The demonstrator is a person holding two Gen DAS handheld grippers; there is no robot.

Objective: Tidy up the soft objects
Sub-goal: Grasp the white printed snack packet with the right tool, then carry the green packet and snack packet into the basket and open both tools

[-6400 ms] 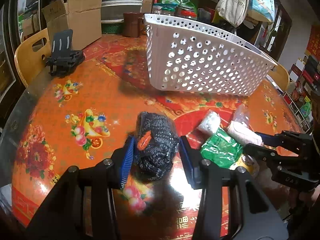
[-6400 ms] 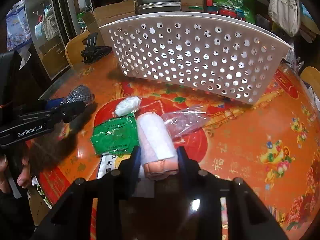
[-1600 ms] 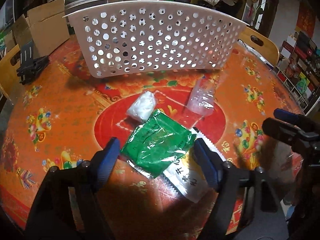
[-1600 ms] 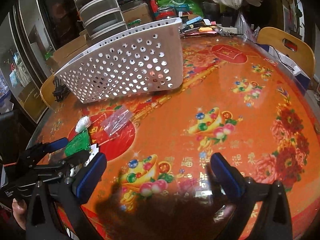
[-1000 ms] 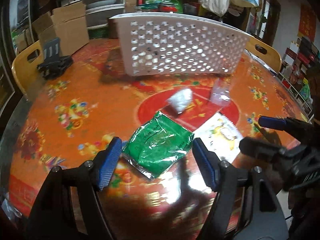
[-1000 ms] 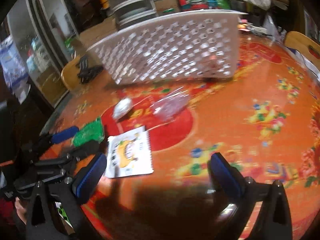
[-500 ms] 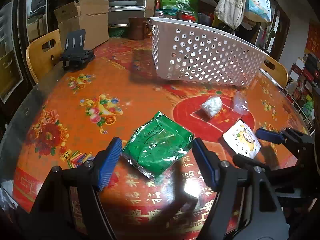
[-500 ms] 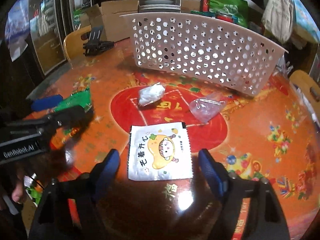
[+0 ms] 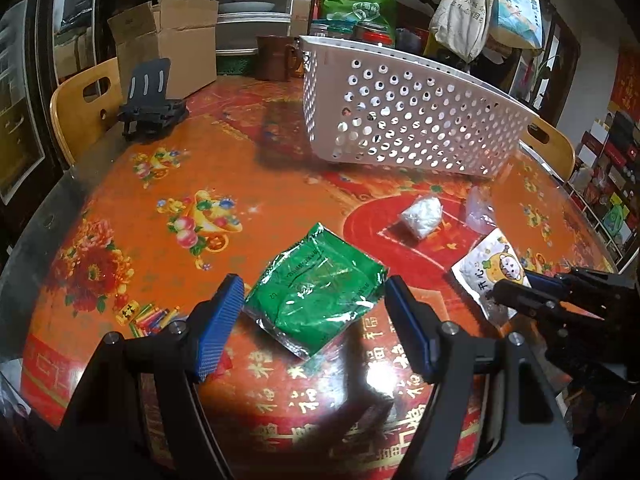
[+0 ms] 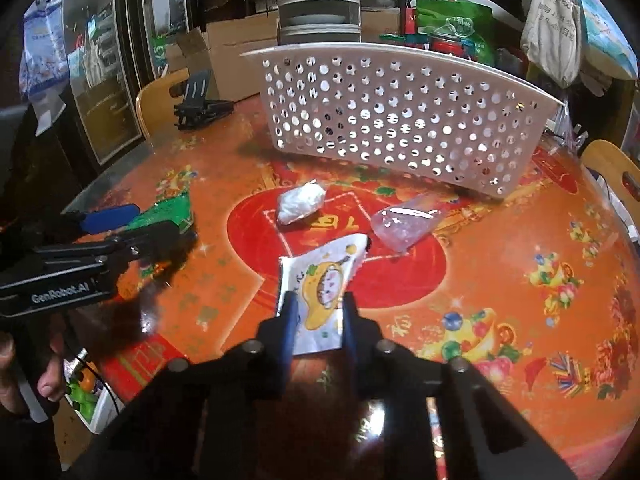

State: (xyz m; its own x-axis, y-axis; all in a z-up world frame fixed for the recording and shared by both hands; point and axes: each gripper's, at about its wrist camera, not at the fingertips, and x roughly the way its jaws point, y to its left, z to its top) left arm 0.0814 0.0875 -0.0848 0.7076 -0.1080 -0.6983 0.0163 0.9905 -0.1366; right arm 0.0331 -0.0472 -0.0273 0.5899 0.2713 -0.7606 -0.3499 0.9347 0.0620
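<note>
A green foil packet [image 9: 316,286] lies on the orange table between the blue pads of my left gripper [image 9: 316,320], which is open around it without touching. My right gripper [image 10: 318,320] is shut on the near edge of a white cartoon snack packet [image 10: 320,284], bending it; the packet also shows in the left wrist view [image 9: 490,266]. A white wrapped bundle [image 10: 300,202] and a clear plastic bag [image 10: 400,220] lie on the red circle further out. The white perforated basket [image 10: 400,120] stands behind them.
A black phone stand [image 9: 150,112] sits at the far left of the table, by a wooden chair [image 9: 80,100]. Cardboard boxes [image 9: 168,44], jars and bags crowd the back. Another chair [image 10: 612,172] is at the right edge.
My right gripper has closed on the cartoon packet, which was lying flat between its open jaws. My left gripper stays open around the green packet.
</note>
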